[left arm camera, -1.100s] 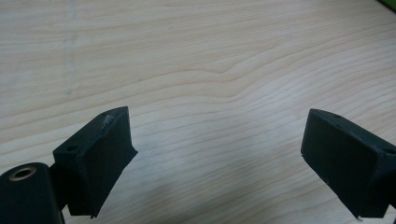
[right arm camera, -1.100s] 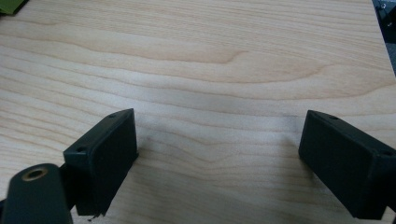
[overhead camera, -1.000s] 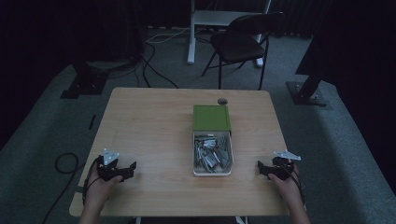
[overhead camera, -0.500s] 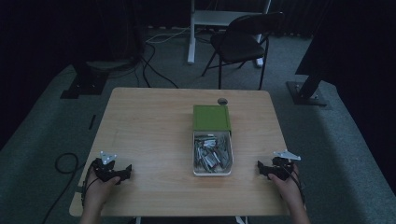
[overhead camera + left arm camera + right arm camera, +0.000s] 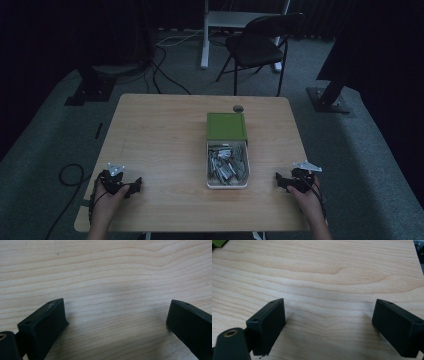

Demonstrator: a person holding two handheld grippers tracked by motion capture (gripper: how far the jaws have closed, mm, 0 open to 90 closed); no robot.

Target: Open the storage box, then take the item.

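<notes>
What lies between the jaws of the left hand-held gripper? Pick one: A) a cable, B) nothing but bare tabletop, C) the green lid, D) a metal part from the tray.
B: the left hand-held gripper stands with its jaws wide apart over bare wooden table, with nothing between them.

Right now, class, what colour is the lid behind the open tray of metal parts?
Green; the lid shows best in the high view.

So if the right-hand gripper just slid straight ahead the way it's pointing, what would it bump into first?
Probably the white open tray of metal parts: the right gripper points left across the bare wooden table toward it, open fingers empty. Depth is hard to judge.
</notes>
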